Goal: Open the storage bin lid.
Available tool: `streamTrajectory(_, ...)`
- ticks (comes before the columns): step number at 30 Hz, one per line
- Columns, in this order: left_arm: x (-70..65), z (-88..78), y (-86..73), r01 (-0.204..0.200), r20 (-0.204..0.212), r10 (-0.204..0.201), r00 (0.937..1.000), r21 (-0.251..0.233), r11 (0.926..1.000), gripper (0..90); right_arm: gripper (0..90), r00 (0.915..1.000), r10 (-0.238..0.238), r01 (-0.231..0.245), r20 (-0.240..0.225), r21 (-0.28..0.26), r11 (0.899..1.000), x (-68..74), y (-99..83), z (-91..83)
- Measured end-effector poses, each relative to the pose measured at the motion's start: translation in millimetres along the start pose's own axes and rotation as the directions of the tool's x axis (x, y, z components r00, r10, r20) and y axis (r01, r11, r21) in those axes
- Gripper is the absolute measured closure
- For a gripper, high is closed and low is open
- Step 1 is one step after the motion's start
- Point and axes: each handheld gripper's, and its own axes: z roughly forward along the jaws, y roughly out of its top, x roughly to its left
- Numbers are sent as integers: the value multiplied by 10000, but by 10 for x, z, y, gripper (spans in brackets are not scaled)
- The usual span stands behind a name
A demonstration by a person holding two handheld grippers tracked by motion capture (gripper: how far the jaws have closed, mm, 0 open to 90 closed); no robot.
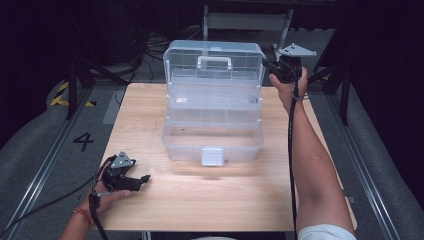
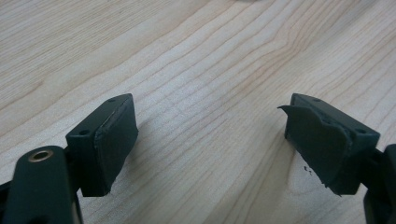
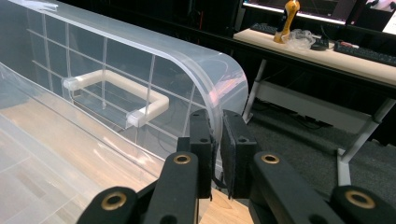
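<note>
A clear plastic toolbox (image 1: 212, 142) stands open in the middle of the wooden table (image 1: 200, 200), its lid (image 1: 215, 60) raised at the back with a white handle (image 1: 214, 62). My right gripper (image 1: 272, 67) is at the lid's right edge, shut on it. In the right gripper view the jaws (image 3: 217, 123) pinch the lid's curved side wall (image 3: 224, 88), with the handle (image 3: 116, 93) to their left. My left gripper (image 1: 145, 178) rests low at the table's front left, open. In the left gripper view, bare wood lies between its pads (image 2: 116, 135).
A white latch (image 1: 212, 156) hangs on the box's front wall. A tiered tray (image 1: 215, 95) sits inside under the lid. Behind the table are frame legs and cables; a desk (image 3: 327, 53) with keyboards stands farther off. The floor bears a "4" (image 1: 83, 140).
</note>
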Motion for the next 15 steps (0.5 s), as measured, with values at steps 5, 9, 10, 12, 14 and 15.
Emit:
streamTrajectory(5,0,0,0,0,1,0,10000,-2,10000,176,843,10000,61,-61,-14,65,10000,-22,3,32)
streamTrajectory(9,0,0,0,0,3,0,10000,2,10000,176,842,10000,45,-46,17,165,9999,-25,18,54)
streamTrajectory(10,0,0,0,-4,1,4,10000,1,10000,176,842,10000,54,-54,10,184,9998,-26,23,61)
streamTrajectory(12,3,-1,-1,-27,7,27,10000,4,10000,176,841,10000,98,-98,4,236,9997,-36,23,74)
streamTrajectory(14,3,-1,-1,-27,12,27,10000,3,10000,176,840,10000,65,-65,18,256,9997,-41,24,84)
streamTrajectory(15,3,-1,-1,-30,11,30,10000,4,10000,176,839,10000,46,-46,23,274,9996,-41,26,90)
